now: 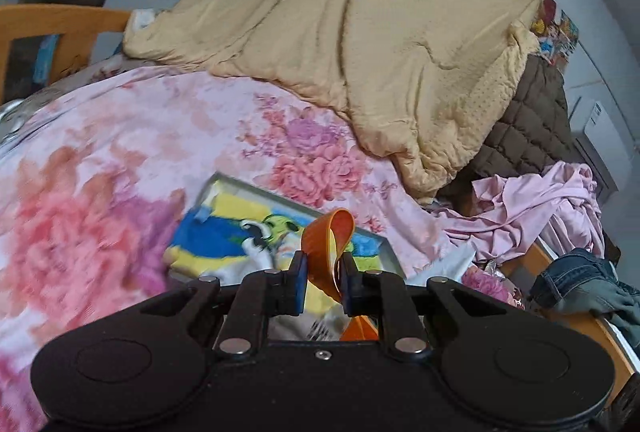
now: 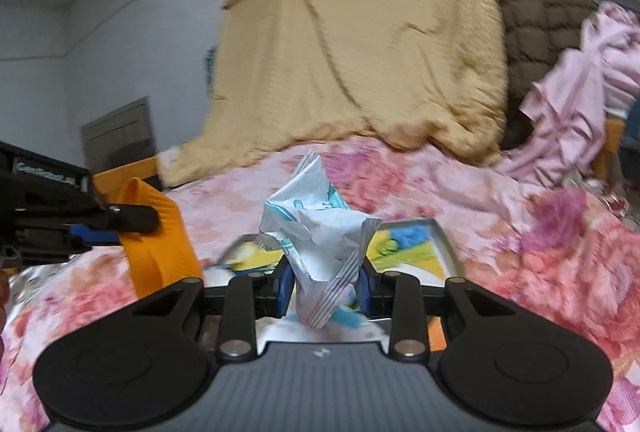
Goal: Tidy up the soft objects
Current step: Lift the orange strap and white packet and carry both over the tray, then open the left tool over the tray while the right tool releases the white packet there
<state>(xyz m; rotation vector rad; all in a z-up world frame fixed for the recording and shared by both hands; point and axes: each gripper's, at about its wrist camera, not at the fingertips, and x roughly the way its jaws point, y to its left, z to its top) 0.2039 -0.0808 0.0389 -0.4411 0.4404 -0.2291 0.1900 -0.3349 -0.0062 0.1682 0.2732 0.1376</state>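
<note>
Counting from the left, I have two tools, each clamped on one thing: my left tool (image 1: 323, 282) pinches one orange strap (image 1: 328, 248), looped above its tips, and my right tool (image 2: 325, 286) squeezes one crumpled white-and-teal packet (image 2: 316, 232). Both hang over one tray (image 2: 440, 232) on the floral bed (image 1: 120, 152), with open sheet between the tray's rim and the tan quilt (image 1: 360, 32). Only the left view shows the jeans (image 1: 580, 280); only the right view shows the packet.
</note>
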